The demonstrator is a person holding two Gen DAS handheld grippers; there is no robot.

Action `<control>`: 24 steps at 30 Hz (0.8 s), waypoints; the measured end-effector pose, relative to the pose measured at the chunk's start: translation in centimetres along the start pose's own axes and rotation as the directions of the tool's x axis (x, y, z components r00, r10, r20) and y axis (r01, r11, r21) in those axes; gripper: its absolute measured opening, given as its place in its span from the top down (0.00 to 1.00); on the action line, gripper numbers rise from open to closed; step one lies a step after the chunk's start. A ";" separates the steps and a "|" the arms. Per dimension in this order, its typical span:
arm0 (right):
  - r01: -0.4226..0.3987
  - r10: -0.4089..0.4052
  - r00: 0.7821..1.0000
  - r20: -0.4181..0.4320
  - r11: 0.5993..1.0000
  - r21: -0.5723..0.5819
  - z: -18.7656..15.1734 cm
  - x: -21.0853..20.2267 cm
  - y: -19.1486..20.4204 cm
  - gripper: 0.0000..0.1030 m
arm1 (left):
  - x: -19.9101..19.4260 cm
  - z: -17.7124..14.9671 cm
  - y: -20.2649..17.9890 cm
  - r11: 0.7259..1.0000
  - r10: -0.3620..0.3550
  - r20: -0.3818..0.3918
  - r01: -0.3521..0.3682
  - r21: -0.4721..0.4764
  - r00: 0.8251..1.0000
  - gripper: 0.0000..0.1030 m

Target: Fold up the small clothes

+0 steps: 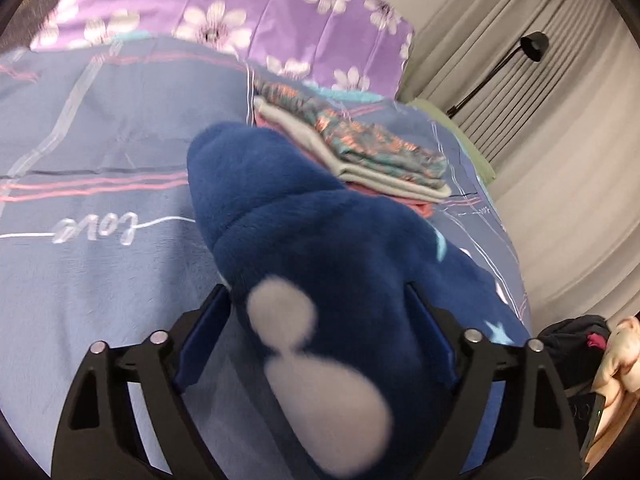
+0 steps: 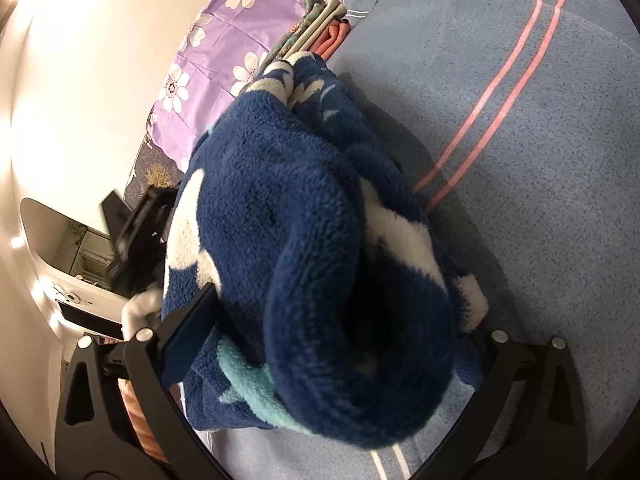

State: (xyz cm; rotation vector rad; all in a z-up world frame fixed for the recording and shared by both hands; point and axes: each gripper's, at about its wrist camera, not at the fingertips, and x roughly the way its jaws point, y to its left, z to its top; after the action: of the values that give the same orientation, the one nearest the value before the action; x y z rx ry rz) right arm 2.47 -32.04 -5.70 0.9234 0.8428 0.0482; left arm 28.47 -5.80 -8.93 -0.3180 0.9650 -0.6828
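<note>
On the blue bed cover [image 1: 100,152], both jaws stand wide around the fluffy blue garment [image 1: 304,240], left gripper [image 1: 320,344] and right gripper [image 2: 340,344] alike, so press the fold flat before letting go.

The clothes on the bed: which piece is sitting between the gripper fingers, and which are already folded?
The fluffy dark blue garment with white patches lies between the fingers; the thin patterned, grey and pink pieces sit stacked flat behind it.

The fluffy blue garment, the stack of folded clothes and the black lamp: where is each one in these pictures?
fluffy blue garment [image 2: 280,208]: right wrist view, on its plain dark blue middle.
stack of folded clothes [image 1: 360,148]: left wrist view, on the patterned top piece.
black lamp [image 1: 534,45]: left wrist view, on its round head, before the curtain.
</note>
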 end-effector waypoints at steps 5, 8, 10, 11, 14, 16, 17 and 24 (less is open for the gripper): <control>-0.003 0.003 1.000 0.009 1.000 -0.006 0.3 0.4 0.0 0.02 | 2.7 0.7 1.4 0.997 -0.062 -0.024 0.061 -0.038 0.998 0.09; 0.007 -0.007 1.000 0.016 1.000 -0.019 0.4 0.6 0.2 0.02 | 3.4 1.1 0.7 0.999 -0.053 -0.027 0.053 0.006 0.998 0.10; 0.015 -0.014 1.000 0.024 0.999 -0.037 0.4 0.7 0.4 0.02 | 3.7 1.4 0.6 0.998 -0.061 -0.044 0.062 0.019 0.997 0.11; 0.017 -0.016 1.000 0.027 0.999 -0.044 0.3 0.7 0.5 0.02 | 3.9 1.6 0.7 0.998 -0.063 -0.048 0.064 0.024 0.997 0.12; 0.017 -0.015 0.999 0.030 0.998 -0.052 0.5 0.8 0.5 0.02 | 4.0 1.8 0.4 0.996 -0.080 -0.057 0.083 0.043 0.995 0.19; 0.014 -0.012 1.000 0.028 0.998 -0.057 0.6 0.8 0.5 0.02 | 3.8 1.7 0.4 0.995 -0.086 -0.053 0.088 0.047 0.995 0.23; 0.009 -0.007 1.000 0.027 0.998 -0.061 0.7 0.8 0.5 0.05 | 3.7 1.7 0.4 0.995 -0.083 -0.050 0.085 0.048 0.995 0.24; -0.026 0.036 0.998 0.044 0.977 -0.209 1.7 -0.8 1.6 0.34 | 0.9 1.6 -1.3 0.993 -0.053 0.014 0.052 0.104 0.998 0.40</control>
State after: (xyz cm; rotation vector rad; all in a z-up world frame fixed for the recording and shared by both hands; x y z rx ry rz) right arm 3.56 -32.53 -3.49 0.7372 0.7637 0.1394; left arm 29.65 -7.40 -7.91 -0.2582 0.9048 -0.7744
